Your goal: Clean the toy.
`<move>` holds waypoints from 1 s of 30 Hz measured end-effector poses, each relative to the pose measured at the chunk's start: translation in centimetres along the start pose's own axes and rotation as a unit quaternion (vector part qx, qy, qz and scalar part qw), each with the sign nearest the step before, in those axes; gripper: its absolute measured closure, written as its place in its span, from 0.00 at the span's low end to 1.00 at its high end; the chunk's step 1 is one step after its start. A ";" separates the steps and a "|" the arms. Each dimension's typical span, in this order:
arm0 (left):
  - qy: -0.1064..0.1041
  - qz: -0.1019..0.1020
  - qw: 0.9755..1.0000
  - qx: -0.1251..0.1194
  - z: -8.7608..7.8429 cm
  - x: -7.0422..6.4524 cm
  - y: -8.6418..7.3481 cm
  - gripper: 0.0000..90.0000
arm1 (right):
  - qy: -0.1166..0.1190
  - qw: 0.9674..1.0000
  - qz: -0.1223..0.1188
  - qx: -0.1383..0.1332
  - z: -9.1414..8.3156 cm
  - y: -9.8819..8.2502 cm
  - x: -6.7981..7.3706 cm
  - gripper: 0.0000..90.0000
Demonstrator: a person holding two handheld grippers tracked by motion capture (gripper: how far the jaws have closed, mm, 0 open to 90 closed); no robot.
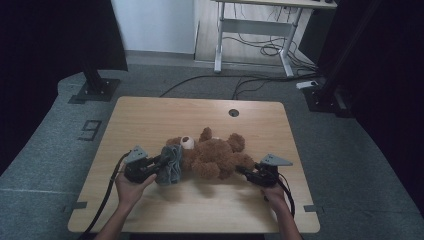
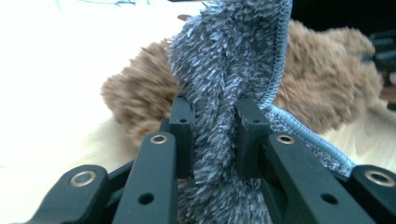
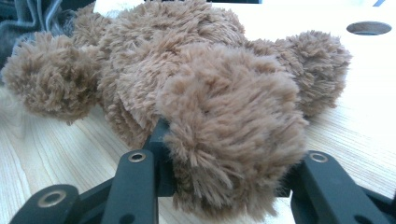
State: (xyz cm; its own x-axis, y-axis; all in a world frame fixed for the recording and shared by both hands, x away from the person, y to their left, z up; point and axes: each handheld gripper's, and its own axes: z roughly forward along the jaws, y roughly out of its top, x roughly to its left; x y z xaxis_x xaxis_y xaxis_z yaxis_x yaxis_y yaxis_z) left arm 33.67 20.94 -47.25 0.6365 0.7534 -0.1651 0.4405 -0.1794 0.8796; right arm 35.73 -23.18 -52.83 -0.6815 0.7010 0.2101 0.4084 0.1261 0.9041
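Your left tool (image 1: pixel 159 166) is clamped on a grey cloth (image 2: pixel 224 93), which drapes over the head end of the bear (image 1: pixel 212 155) just beyond its jaws. Your right tool (image 1: pixel 243 172) grips a bear leg (image 3: pixel 233 140). The bear lies on the tabletop (image 1: pixel 150 120) between both tools. A "9" (image 1: pixel 90 130) marks the floor.

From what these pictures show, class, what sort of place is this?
Probably a lab or office recording space: a wooden table on grey carpet, cables across the floor, a desk frame behind.
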 end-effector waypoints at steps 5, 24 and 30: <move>0.006 0.014 1.000 -0.009 0.4 -0.2 2.0 0.80 | -0.001 1.000 -0.002 0.000 0.0 0.0 0.0 0.63; -0.016 0.001 0.999 0.035 6.7 0.6 5.4 0.80 | 0.000 1.000 -0.011 0.004 -0.1 0.0 -0.1 0.57; -0.023 0.002 0.999 0.041 6.6 0.5 3.9 0.82 | -0.005 1.000 0.007 -0.013 -1.0 1.0 0.1 0.38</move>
State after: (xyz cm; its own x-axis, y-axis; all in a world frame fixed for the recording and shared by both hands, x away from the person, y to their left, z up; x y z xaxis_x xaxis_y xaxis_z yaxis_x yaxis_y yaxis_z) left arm 39.86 16.42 -46.87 0.6651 0.7238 -0.1838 0.4873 -0.2342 0.8412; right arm 35.42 -23.72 -51.53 -0.6697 0.7097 0.2188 0.4013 0.0980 0.9107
